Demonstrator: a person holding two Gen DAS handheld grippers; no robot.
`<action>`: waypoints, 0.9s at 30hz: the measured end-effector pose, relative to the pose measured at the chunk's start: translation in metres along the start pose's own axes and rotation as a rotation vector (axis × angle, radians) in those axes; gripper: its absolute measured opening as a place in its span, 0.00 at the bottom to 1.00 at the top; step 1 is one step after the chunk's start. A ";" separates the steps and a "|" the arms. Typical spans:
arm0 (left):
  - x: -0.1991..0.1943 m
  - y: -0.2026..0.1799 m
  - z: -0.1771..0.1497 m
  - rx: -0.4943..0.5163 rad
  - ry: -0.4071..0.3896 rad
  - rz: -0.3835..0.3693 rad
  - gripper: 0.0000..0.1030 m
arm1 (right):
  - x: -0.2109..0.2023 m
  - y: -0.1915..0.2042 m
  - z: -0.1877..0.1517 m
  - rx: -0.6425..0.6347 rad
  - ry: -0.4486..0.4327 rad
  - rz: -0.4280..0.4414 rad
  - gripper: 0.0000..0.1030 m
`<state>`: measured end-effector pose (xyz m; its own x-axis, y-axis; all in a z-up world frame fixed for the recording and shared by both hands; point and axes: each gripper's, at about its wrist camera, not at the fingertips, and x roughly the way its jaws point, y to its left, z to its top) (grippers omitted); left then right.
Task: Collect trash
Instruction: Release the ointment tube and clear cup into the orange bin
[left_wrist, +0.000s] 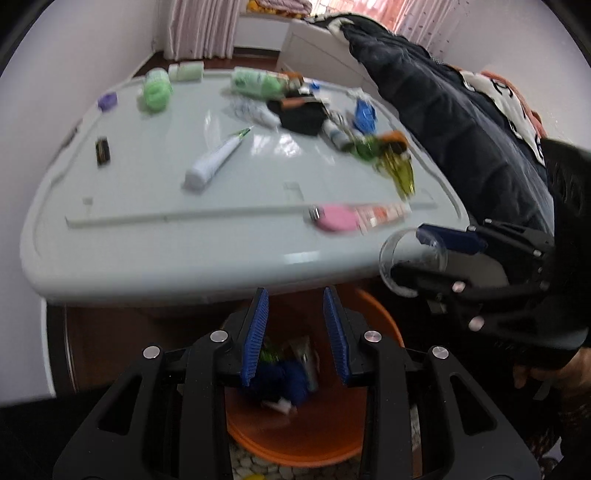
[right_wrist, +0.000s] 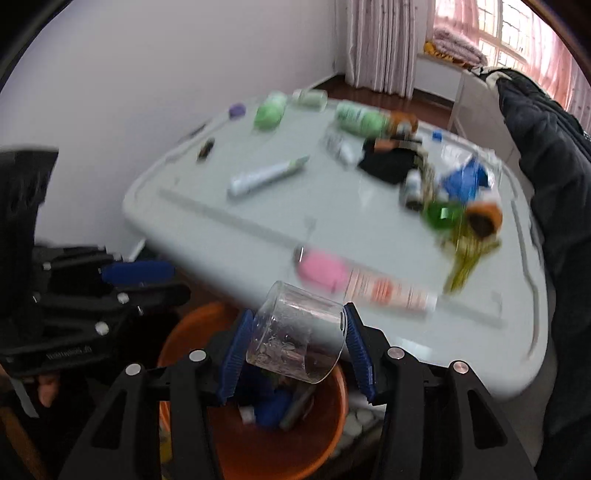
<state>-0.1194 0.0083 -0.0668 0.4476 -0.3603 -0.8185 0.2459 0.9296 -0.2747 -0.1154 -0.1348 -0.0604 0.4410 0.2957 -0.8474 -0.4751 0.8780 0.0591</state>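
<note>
An orange bin stands on the floor below the table's near edge, with a blue item, a grey tube and white scraps inside. My left gripper hangs over it, open, nothing between its blue pads. My right gripper is shut on a clear plastic cup, held tilted above the bin's rim. Trash lies on the pale table: a white tube, a pink item beside an orange-and-white tube, and green and yellow wrappers.
Farther back on the table lie green rolls, a black pouch, a blue wrapper, a purple cap and a small black piece. A dark jacket hangs along the table's right side. A white wall stands to the left.
</note>
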 end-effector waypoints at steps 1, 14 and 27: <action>0.001 0.000 0.002 0.002 0.006 0.000 0.30 | 0.001 0.002 -0.007 -0.005 0.007 -0.005 0.48; 0.081 0.054 0.129 -0.001 -0.019 0.211 0.57 | -0.017 -0.014 -0.002 0.051 -0.088 -0.012 0.48; 0.071 0.043 0.111 0.056 -0.014 0.195 0.31 | -0.024 -0.026 0.000 0.073 -0.119 0.009 0.48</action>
<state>0.0186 0.0137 -0.0810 0.5030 -0.1751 -0.8464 0.2007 0.9762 -0.0827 -0.1141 -0.1647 -0.0413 0.5263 0.3423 -0.7783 -0.4245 0.8989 0.1083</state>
